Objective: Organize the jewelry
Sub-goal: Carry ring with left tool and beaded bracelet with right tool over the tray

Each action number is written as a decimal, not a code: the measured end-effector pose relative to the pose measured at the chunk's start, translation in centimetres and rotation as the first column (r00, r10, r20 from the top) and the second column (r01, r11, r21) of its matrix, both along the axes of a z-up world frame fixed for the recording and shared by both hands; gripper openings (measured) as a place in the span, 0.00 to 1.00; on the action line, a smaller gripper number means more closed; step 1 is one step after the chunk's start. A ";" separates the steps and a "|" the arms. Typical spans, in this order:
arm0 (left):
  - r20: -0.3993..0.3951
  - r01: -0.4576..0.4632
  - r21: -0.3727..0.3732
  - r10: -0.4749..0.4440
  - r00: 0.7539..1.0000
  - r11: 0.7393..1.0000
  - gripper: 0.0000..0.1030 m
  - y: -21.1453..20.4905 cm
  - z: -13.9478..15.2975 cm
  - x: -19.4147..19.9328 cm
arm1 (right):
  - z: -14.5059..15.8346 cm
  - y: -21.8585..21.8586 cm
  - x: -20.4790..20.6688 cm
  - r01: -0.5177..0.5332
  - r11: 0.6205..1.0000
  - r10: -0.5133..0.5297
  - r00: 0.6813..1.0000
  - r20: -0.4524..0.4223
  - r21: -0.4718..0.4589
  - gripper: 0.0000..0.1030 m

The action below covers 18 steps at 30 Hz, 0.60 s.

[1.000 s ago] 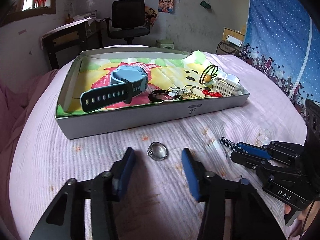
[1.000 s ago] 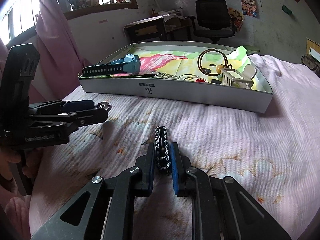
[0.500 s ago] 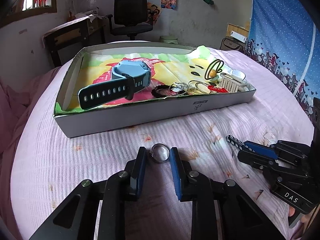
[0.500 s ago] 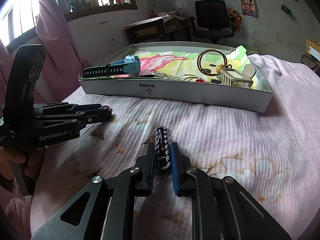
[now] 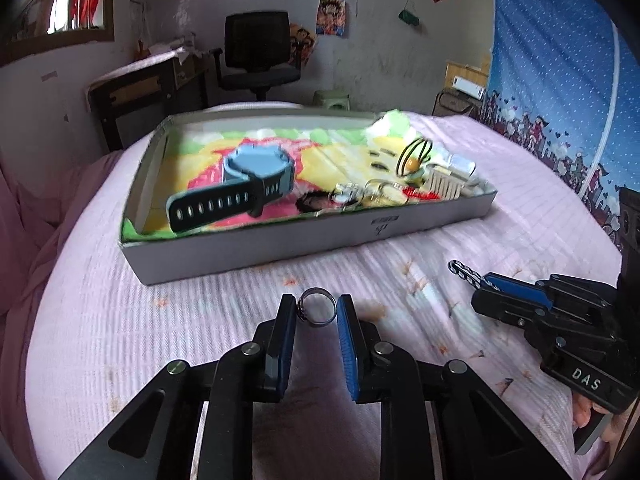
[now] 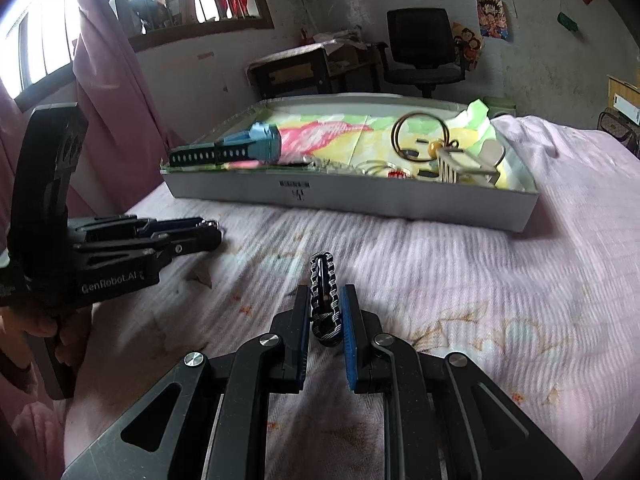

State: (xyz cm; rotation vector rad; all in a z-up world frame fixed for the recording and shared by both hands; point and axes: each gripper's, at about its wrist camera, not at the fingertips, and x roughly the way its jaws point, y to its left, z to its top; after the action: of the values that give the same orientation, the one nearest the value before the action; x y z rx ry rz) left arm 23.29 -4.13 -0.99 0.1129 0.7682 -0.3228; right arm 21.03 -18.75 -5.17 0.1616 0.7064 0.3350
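Note:
My left gripper (image 5: 317, 312) is shut on a small silver ring (image 5: 318, 312) and holds it just above the pink bedspread, in front of the shallow white box (image 5: 304, 248). My right gripper (image 6: 325, 308) is shut on a black-and-white chain bracelet (image 6: 325, 300), which sticks out past the fingertips; it also shows in the left wrist view (image 5: 464, 270). The box holds a blue watch (image 5: 244, 176), a wire hoop (image 5: 416, 152), a pale comb-like clip (image 5: 444, 184) and several small rings and trinkets. The left gripper shows at the left of the right wrist view (image 6: 200, 232).
The box (image 6: 352, 200) lies across the middle of a bed with a pink striped cover. A pink curtain (image 6: 108, 92) hangs at the left. A desk (image 5: 148, 96) and a black office chair (image 5: 258, 52) stand beyond the bed. A blue patterned cloth (image 5: 560, 60) hangs at the right.
My left gripper closed on the silver ring and lifted it off the bedspread toward the box. My right gripper kept its hold on the bracelet and rose slightly.

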 end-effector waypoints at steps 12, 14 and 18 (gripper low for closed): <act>0.083 0.001 -0.152 0.011 0.997 0.988 0.19 -0.7 3.8 1.4 | 3.4 -0.1 1.6 0.043 0.999 -0.046 0.986 0.157 0.021 0.13; 0.088 -0.005 -0.158 0.020 0.996 0.987 0.19 -1.1 4.2 2.2 | 4.0 -0.1 2.5 0.055 0.998 -0.056 0.983 0.176 0.011 0.13; 0.047 -0.041 -0.196 0.052 0.998 0.980 0.19 -2.0 4.4 4.5 | 4.4 -1.0 4.6 0.068 0.997 -0.074 0.983 0.171 0.041 0.13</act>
State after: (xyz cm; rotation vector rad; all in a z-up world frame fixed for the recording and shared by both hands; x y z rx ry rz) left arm 27.82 -6.14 3.37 -0.0806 0.6832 -0.3475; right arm 25.66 -19.78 -0.77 0.1878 0.5225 0.2896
